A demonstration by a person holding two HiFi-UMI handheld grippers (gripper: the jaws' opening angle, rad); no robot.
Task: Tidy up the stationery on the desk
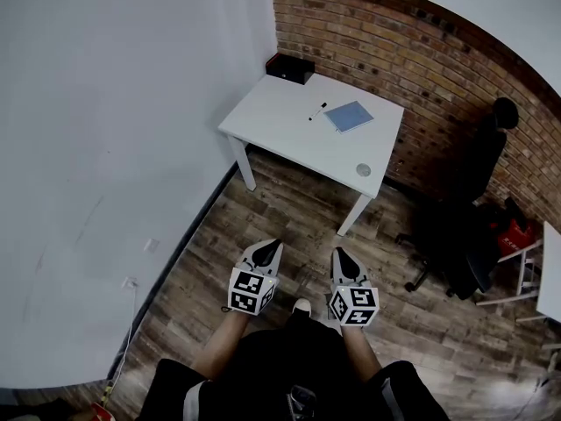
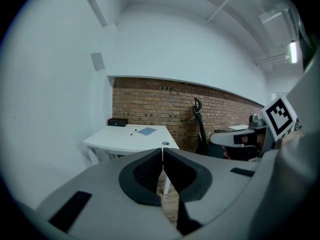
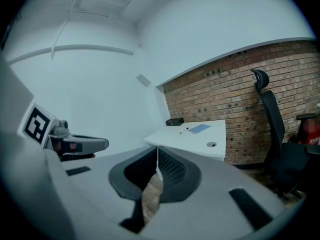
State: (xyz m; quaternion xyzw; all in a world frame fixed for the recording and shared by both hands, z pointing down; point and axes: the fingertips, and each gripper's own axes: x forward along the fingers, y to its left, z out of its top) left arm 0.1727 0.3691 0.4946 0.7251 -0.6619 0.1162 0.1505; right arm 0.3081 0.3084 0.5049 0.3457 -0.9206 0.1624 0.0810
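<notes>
A white desk point(image 1: 280, 125) stands in the corner by the brick wall, some way ahead of me. On it lie a blue notebook point(image 1: 349, 116), a black pen point(image 1: 317, 110) and a black box point(image 1: 290, 68) at the far corner. The same desk point(image 2: 120, 138) shows small in the left gripper view with the notebook point(image 2: 147, 131). In the right gripper view the desk point(image 3: 220, 140) carries the notebook point(image 3: 200, 128) and box point(image 3: 175, 121). My left gripper point(image 1: 272, 247) and right gripper point(image 1: 339, 254) hover above the wooden floor, both shut and holding nothing.
A black office chair point(image 1: 469, 226) stands right of the desk, with a red item point(image 1: 511, 228) beside it. A round grommet point(image 1: 363, 170) sits near the desk's front right corner. White wall point(image 1: 105, 147) runs along the left. Another white table's edge point(image 1: 550, 270) shows far right.
</notes>
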